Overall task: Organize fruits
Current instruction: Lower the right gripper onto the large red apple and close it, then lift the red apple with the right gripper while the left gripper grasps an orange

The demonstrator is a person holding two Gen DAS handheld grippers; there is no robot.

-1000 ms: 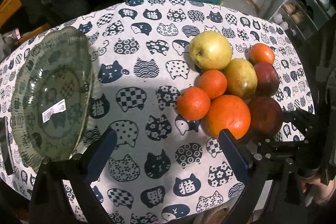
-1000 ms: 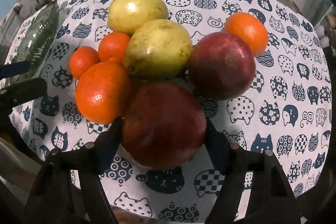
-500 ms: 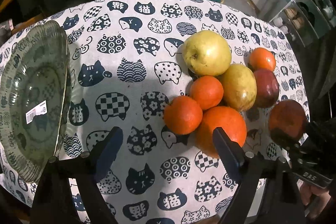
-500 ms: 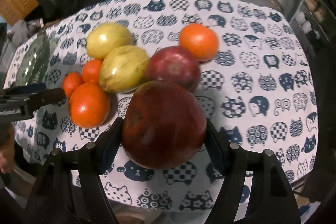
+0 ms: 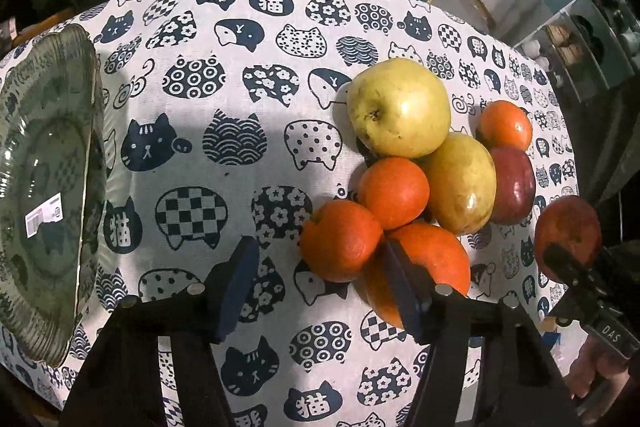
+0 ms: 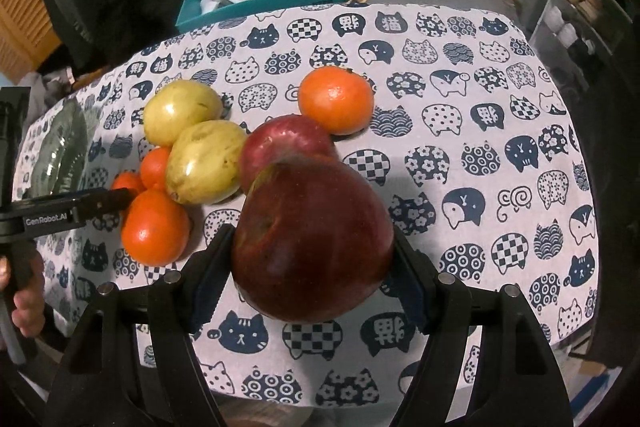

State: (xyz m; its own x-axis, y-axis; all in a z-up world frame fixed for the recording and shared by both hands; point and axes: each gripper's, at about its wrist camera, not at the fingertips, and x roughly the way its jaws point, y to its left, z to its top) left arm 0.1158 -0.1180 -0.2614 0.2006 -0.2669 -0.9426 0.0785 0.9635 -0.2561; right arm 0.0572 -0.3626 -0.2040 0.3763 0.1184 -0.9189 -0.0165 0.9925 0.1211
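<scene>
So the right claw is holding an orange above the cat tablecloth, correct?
Not quite. The right claw is holding a dark red apple, not an orange, above the cat tablecloth. The right wrist view shows its pads pressed on the apple's sides.

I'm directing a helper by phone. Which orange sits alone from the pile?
On the cat-print tablecloth, find the fruit cluster. On its far edge, just beyond the red apple lying on the cloth, sits a small orange. Unlike the other three oranges, it lies on the opposite side from the glass plate.
</scene>
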